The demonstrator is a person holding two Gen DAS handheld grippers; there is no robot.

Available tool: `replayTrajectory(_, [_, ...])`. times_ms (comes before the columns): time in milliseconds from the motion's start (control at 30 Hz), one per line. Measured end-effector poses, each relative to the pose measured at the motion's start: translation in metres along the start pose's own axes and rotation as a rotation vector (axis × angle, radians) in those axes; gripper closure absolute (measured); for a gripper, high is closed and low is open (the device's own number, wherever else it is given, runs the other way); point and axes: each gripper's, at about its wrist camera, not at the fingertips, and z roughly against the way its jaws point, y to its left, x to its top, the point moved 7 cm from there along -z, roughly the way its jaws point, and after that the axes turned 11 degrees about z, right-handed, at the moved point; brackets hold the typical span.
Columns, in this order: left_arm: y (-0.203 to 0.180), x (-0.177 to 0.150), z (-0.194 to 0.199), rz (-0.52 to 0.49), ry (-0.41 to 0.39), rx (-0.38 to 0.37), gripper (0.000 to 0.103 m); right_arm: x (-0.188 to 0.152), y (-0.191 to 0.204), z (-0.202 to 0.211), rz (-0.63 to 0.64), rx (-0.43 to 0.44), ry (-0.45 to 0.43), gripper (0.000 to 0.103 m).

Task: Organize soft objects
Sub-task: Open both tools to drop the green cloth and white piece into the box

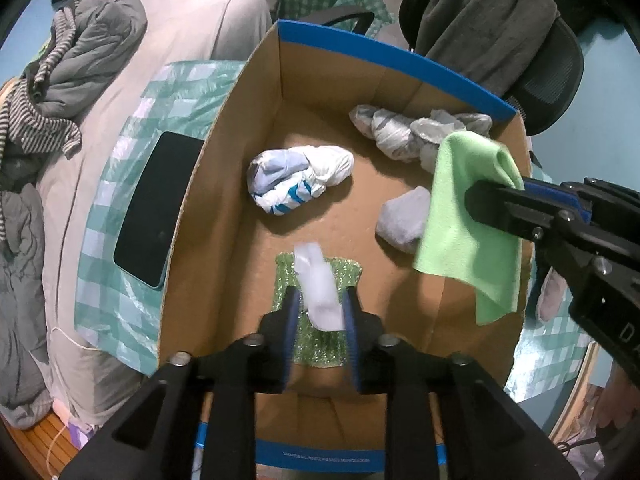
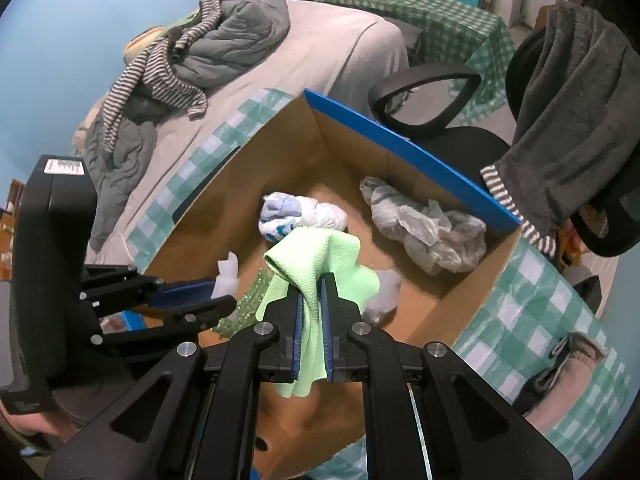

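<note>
- The cardboard box [image 1: 224, 184] with a blue rim sits on a green-checked cloth [image 1: 132, 208], open at the top.
- The left gripper [image 1: 320, 312] points down into the box, near its close wall. A white wad [image 1: 320, 292] sits between its jaws. The jaws stand a little apart and the wad looks loose in the gap; whether the pads press it I cannot tell.
- Under that wad, on the box floor, lies a glittery green piece [image 1: 320, 344].
- The right gripper [image 2: 311, 308] is clamped on a light green cloth [image 2: 320, 264]. The cloth is bunched between the blue pads and hangs out above and below them.
- In the left view the green cloth [image 1: 460, 216] hangs over the right part of the box, just inside its right wall.
- On the box floor lies a white and blue bundle [image 1: 296, 180] near the middle.
- A crumpled grey plastic bag [image 1: 400, 128] lies along the far wall.
- A pale grey lump [image 1: 404, 216] lies near the right wall, partly behind the green cloth.
- A dark phone [image 1: 156, 208] lies on the checked cloth, just beside the box's left wall.
- Behind, a bed [image 2: 320, 48] carries a grey jacket [image 2: 240, 28] and a striped garment [image 2: 160, 76].
- A black chair [image 2: 460, 136] stands beyond the box, with a grey towel [image 2: 572, 112] draped over its back.
</note>
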Motion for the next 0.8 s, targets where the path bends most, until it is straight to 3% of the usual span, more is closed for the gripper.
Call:
replayTrajectory(67, [0.0, 0.001, 0.001, 0.001, -0.006, 0.0, 0.064, -0.001, -0.004, -0.001, -0.009, -0.007, 0.016, 0.072])
replayTrajectory(200, [0.003, 0.003, 0.006, 0.007, -0.017, 0.008, 0.057, -0.002, -0.007, 0.003, -0.007, -0.026, 0.011, 0.064])
replayTrajectory(267, [0.003, 0.003, 0.008, 0.008, -0.02, 0.008, 0.055, -0.002, -0.009, 0.005, -0.014, -0.036, 0.003, 0.053])
replayTrajectory(467, [0.001, 0.002, 0.017, 0.004, -0.031, 0.008, 0.05, -0.005, -0.019, 0.012, -0.037, -0.062, 0.0, 0.043])
replayTrajectory(800, [-0.017, -0.002, 0.028, 0.0, -0.036, -0.008, 0.049, -0.019, -0.041, 0.029, -0.082, -0.116, -0.004, 0.039])
